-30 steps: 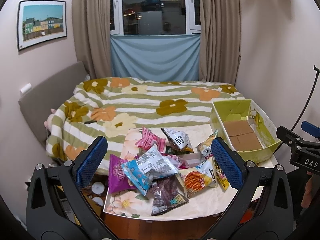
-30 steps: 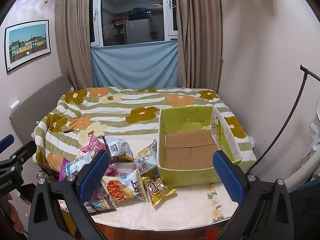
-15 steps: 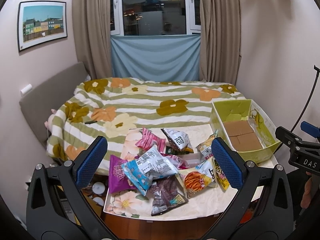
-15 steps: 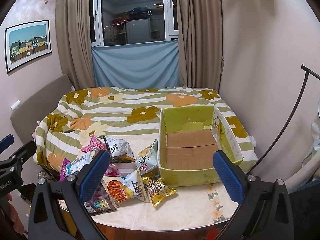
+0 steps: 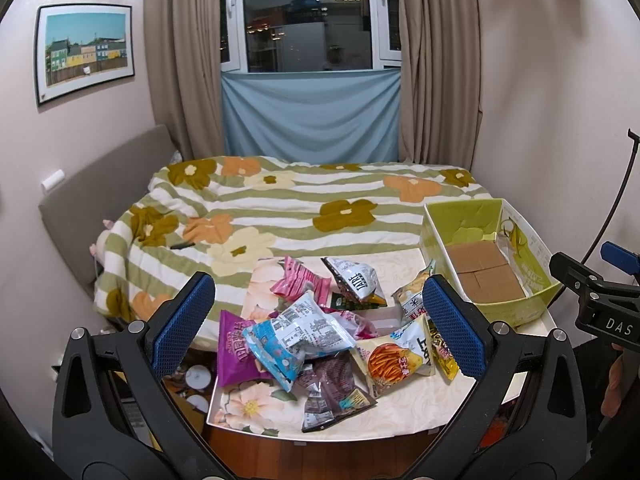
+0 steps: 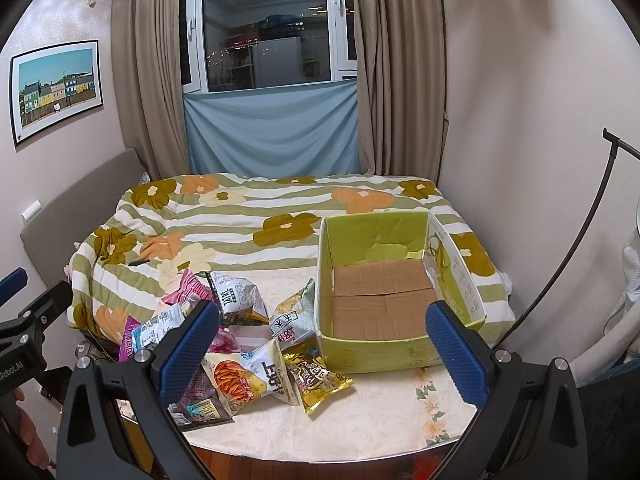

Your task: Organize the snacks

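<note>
Both tools, left (image 5: 318,324) and right (image 6: 322,338), gape over crinkly foil snack bags (image 5: 320,332) beside a rectangular cardboard box (image 6: 384,344)

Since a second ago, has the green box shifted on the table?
No. In the right wrist view the green box sits at the same spot against the flowered bedspread and snack pile.

Snack bags (image 5: 316,332) — glossy foil; box (image 6: 380,296) — matt cardboard
</note>
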The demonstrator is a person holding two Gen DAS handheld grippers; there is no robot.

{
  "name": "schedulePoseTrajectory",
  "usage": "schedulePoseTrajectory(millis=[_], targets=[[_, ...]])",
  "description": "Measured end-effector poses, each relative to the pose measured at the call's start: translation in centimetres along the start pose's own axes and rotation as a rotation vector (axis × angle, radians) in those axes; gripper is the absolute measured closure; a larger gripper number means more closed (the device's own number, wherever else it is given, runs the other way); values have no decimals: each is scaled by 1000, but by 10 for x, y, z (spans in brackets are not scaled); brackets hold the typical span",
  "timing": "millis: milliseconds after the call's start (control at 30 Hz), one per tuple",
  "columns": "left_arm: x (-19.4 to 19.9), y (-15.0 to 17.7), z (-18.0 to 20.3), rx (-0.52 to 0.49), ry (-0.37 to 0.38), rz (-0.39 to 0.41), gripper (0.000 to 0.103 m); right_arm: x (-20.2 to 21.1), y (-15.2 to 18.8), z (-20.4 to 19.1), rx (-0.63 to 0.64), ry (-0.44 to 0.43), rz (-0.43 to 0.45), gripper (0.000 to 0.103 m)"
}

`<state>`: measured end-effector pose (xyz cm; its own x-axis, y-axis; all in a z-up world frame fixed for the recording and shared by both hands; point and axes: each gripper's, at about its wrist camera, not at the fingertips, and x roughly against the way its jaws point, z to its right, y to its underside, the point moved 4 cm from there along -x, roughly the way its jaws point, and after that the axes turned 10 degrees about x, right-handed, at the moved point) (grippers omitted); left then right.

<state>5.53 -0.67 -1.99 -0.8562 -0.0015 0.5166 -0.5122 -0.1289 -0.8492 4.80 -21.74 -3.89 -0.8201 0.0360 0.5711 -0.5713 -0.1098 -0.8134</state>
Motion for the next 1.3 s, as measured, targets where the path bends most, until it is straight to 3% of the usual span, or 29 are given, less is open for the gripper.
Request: schedulePoseTrajectory(millis=[933, 1300], targets=[[2, -3, 4, 1, -5, -4, 0, -1, 0, 1, -1, -3, -4, 0], [-21, 16, -5, -54, -32, -108, 0, -21, 20, -7, 12, -98, -83, 0]])
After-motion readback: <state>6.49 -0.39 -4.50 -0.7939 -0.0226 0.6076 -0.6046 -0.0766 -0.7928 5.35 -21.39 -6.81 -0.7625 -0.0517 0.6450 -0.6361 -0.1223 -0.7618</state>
